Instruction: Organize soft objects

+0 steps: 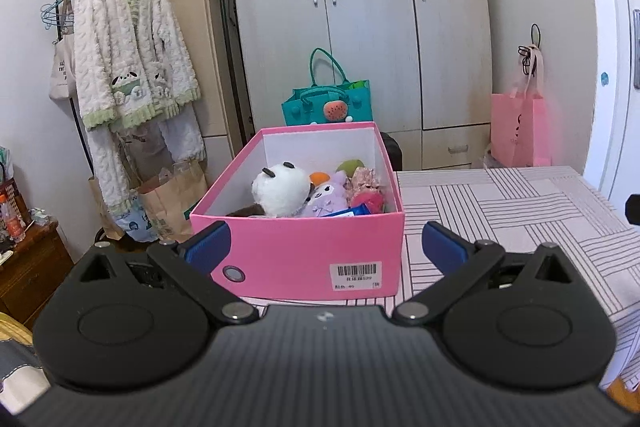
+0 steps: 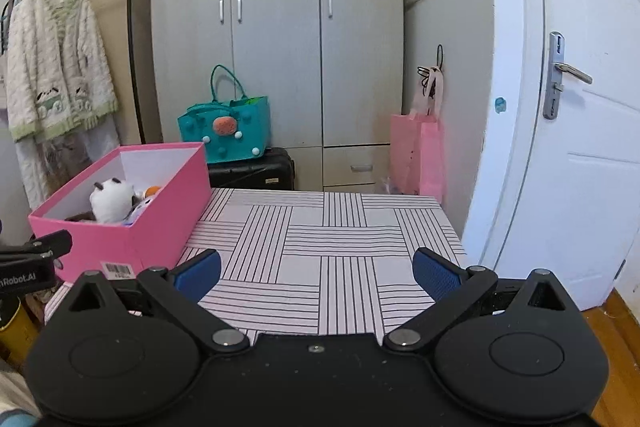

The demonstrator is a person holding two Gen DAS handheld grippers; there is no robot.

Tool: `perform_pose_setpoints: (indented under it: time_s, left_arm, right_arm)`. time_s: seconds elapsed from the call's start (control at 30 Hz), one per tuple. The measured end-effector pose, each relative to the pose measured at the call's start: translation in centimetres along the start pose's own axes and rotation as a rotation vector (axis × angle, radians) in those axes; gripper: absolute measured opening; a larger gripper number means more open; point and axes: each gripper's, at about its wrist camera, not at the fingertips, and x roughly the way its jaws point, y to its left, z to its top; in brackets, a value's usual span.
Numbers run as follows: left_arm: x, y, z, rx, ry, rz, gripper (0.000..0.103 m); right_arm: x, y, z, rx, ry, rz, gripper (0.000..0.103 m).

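A pink open box (image 1: 304, 251) stands at the left end of the striped table (image 1: 520, 211). Inside lie a white panda plush (image 1: 280, 189), a purple plush (image 1: 330, 199), a pink floral soft toy (image 1: 366, 183) and a blue packet (image 1: 352, 213). My left gripper (image 1: 326, 241) is open, its blue pads either side of the box's near wall, a little short of it. In the right wrist view the box (image 2: 132, 227) sits at the left with the panda plush (image 2: 110, 201) showing. My right gripper (image 2: 316, 273) is open over the bare tablecloth (image 2: 332, 239), holding nothing.
A teal felt bag (image 2: 226, 131) sits on a black suitcase (image 2: 256, 169) behind the table. A pink paper bag (image 2: 420, 155) hangs by the wardrobe (image 2: 276, 27). A white door (image 2: 580, 147) is at the right. A clothes rack with a fluffy robe (image 1: 132, 55) stands at the left.
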Motion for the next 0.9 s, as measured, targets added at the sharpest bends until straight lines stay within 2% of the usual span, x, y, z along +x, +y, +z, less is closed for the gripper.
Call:
perform_pose_setpoints:
  time_s: [0.2,0.4,0.5,0.9]
  left_arm:
    - [0.1,0.1,-0.4,0.002,0.013,-0.012,0.103]
    - [0.2,0.4,-0.5,0.002,0.018,-0.014,0.103]
    - [0.5,0.5,-0.5,0.004,0.044,-0.015,0.103]
    - [0.8,0.6,-0.5,0.023,0.057,-0.008,0.103]
  right_arm:
    - [-0.2,0.9,-0.2,-0.027,-0.016,0.019,0.103]
    - [-0.3,1.2,0.0,-0.044,-0.029,-0.027,0.103]
    - [-0.1,1.2,0.1,-0.047,-0.027,-0.035,0.103]
    - [0.3,2.0,-0.6,-0.076,-0.059,-0.018,0.103]
